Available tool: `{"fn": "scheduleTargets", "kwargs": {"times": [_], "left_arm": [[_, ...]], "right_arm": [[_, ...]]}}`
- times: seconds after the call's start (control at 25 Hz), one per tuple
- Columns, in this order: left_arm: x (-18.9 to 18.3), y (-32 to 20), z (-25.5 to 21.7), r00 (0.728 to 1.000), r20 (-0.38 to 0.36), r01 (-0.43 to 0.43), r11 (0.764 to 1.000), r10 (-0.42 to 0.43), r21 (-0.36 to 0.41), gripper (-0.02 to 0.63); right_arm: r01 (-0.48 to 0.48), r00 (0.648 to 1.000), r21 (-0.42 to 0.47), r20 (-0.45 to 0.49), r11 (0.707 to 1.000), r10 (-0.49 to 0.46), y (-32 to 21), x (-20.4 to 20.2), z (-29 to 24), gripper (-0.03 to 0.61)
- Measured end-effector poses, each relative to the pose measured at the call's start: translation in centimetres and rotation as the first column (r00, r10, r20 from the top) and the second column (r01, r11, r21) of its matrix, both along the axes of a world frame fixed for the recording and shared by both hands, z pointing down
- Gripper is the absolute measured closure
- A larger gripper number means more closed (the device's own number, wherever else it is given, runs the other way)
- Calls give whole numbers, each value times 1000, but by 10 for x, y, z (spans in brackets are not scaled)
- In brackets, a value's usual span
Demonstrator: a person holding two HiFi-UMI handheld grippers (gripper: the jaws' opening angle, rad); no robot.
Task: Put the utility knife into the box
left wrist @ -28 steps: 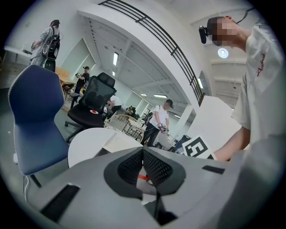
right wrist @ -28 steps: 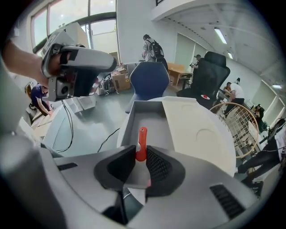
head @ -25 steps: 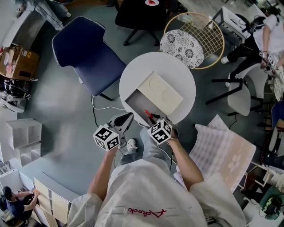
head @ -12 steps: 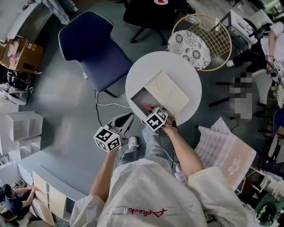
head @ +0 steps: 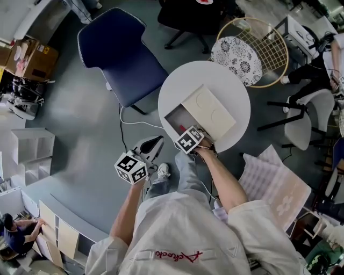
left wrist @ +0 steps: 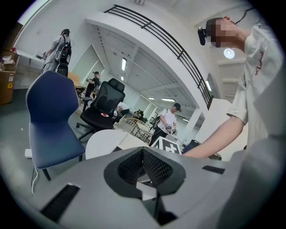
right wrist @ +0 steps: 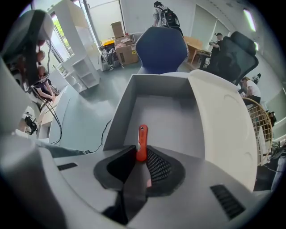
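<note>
A shallow box (head: 180,122) with a grey inside lies on the round white table (head: 215,80); its cream lid (head: 208,111) is swung open to the right. My right gripper (head: 185,134) is shut on the red utility knife (head: 181,129) and holds it over the box's near edge. In the right gripper view the knife (right wrist: 141,142) sticks out past the jaws above the grey box floor (right wrist: 167,114), with the lid (right wrist: 223,129) on the right. My left gripper (head: 156,140) hangs off the table to the left, shut and empty (left wrist: 143,154).
A blue chair (head: 121,51) stands left of the table, a black office chair (head: 188,16) behind it, and a wire chair with a patterned cushion (head: 239,56) at the back right. A cable (head: 126,123) runs over the floor. White shelves (head: 27,156) stand at the left.
My right gripper has carried the knife forward from the table's near edge to over the box opening. The left gripper has stayed where it was.
</note>
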State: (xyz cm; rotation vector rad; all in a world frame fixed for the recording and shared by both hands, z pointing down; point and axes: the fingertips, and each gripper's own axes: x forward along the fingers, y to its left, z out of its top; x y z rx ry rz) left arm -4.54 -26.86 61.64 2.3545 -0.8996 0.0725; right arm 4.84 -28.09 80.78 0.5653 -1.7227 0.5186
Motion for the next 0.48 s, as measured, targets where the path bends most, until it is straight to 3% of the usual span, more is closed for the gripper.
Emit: {"fn": "scheduleTargets", "kwargs": {"times": [0.2, 0.48], "left_arm": [[-4, 1, 0, 1000, 3, -2, 1000, 2, 4, 603], [-5, 5, -2, 1000, 3, -16, 1000, 15, 7, 603]], "right_arm": [[23, 1000, 1, 4, 1000, -23, 2, -2, 1, 482], [-25, 999, 31, 45, 999, 24, -2, -3, -12, 431]]}}
